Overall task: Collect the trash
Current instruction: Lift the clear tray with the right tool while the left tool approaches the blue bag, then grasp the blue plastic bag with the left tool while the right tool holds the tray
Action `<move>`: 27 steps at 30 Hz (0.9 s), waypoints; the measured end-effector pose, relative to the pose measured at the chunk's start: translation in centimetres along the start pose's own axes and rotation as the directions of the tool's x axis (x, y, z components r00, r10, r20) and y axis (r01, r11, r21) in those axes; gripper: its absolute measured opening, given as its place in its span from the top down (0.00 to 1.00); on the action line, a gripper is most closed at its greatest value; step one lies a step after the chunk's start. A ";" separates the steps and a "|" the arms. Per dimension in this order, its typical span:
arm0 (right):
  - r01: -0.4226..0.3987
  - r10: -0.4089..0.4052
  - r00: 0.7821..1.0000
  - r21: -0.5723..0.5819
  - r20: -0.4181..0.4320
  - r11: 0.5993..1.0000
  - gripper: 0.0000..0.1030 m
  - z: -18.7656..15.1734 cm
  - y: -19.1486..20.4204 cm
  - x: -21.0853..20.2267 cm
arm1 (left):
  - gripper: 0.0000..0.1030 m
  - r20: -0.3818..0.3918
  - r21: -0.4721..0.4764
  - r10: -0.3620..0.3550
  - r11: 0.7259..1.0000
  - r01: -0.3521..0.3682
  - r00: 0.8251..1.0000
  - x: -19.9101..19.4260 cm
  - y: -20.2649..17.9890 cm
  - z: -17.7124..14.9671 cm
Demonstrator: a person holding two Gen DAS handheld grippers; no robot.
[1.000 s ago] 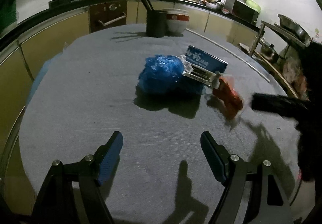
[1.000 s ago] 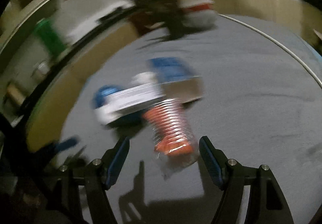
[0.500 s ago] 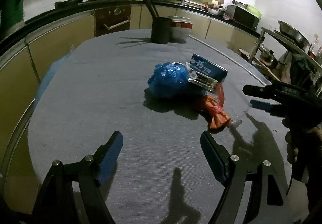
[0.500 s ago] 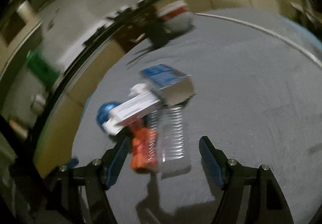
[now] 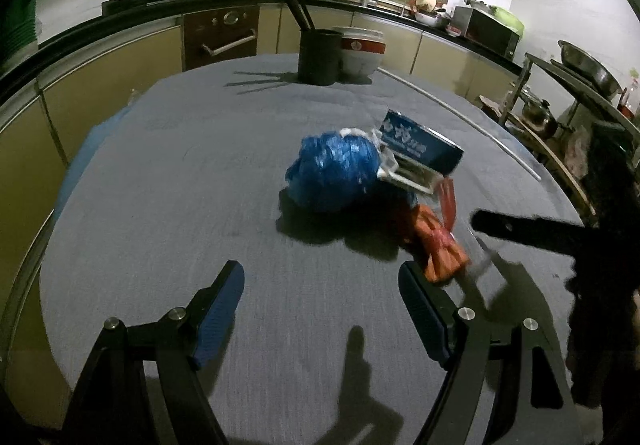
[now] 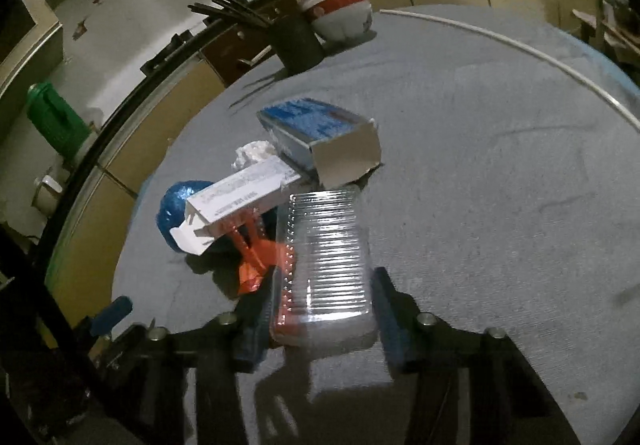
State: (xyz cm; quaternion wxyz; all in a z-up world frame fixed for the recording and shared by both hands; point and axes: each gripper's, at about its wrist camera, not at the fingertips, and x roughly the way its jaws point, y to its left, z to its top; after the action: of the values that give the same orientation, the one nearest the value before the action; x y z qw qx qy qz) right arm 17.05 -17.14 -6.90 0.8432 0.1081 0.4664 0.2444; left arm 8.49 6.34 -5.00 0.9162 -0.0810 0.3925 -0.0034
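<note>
Grey cloth covers the bench (image 5: 168,181). Only the right wrist view shows the right gripper (image 6: 320,319), its jaws closing around a clear ribbed tray (image 6: 328,265). The left gripper (image 5: 320,309) waits with jaws spread and bare. Farther off, an orange wrapper (image 5: 438,245), blue bag (image 5: 334,175) and blue box (image 5: 420,147) crowd together.

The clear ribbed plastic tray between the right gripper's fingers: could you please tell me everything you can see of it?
The clear plastic tray is a see-through, ridged rectangular snack insert, empty as far as shows. It lies lengthwise on the grey tablecloth, pointing toward the open blue box. An orange wrapper lies against its left edge. The right gripper is closing on its near end, fingers at both sides.
</note>
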 end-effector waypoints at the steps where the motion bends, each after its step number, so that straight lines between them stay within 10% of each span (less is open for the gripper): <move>1: 0.002 -0.002 1.000 -0.002 0.009 1.000 0.55 -0.1 -0.1 -0.3 | 0.22 0.000 0.003 -0.001 1.000 0.001 1.000 0.4 0.0 0.4; 20: -0.043 0.039 0.997 0.062 0.062 0.997 0.56 -2.0 -2.3 -3.5 | 0.16 -0.052 0.148 -0.069 0.986 0.076 0.996 7.8 -1.1 5.7; 24: -0.044 0.040 0.997 0.060 0.066 0.997 0.56 -2.1 -2.2 -3.5 | 0.59 -0.080 0.105 -0.099 0.989 0.107 0.992 8.6 -0.6 6.0; 27: -0.044 0.039 0.997 0.067 0.071 0.997 0.56 -2.1 -2.3 -3.6 | 0.60 -0.078 0.065 -0.122 0.990 0.127 0.990 8.5 0.2 6.0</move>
State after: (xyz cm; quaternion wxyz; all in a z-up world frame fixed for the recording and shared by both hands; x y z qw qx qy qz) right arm 14.38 -21.03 -6.28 0.8496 0.1551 0.4423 0.2419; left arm 18.66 6.84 -7.08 0.9014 -0.0731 0.4198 -0.0771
